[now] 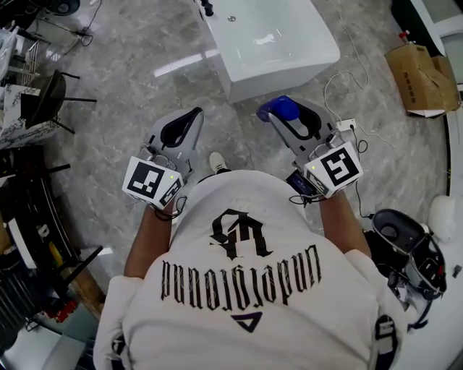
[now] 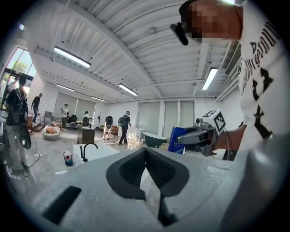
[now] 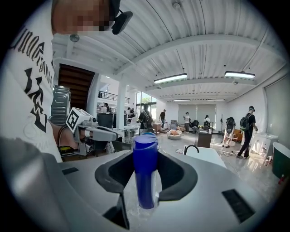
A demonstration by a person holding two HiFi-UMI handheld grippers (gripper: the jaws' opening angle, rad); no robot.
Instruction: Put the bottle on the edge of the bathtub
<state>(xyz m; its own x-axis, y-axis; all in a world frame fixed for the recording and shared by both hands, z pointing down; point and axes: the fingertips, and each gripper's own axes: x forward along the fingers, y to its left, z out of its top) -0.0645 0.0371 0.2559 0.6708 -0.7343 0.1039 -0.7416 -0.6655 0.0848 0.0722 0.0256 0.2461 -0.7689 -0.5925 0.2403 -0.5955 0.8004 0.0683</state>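
A blue bottle (image 1: 279, 108) stands upright between the jaws of my right gripper (image 1: 278, 114), which is shut on it. In the right gripper view the bottle (image 3: 145, 172) fills the middle, gripped at its sides. The white bathtub (image 1: 289, 54) with a black faucet (image 1: 208, 9) lies on the floor just ahead of both grippers. My left gripper (image 1: 194, 114) is held level beside the right one, shut and holding nothing. The left gripper view shows the bathtub (image 2: 102, 152), the faucet (image 2: 87, 149) and the blue bottle (image 2: 177, 139) in the right gripper.
A cardboard box (image 1: 423, 76) sits at the far right. A white cable and power strip (image 1: 346, 124) lie on the marble floor by the tub. Black chairs (image 1: 51, 97) stand at the left. A small cup (image 2: 68, 158) stands on the tub's rim. People walk about far off.
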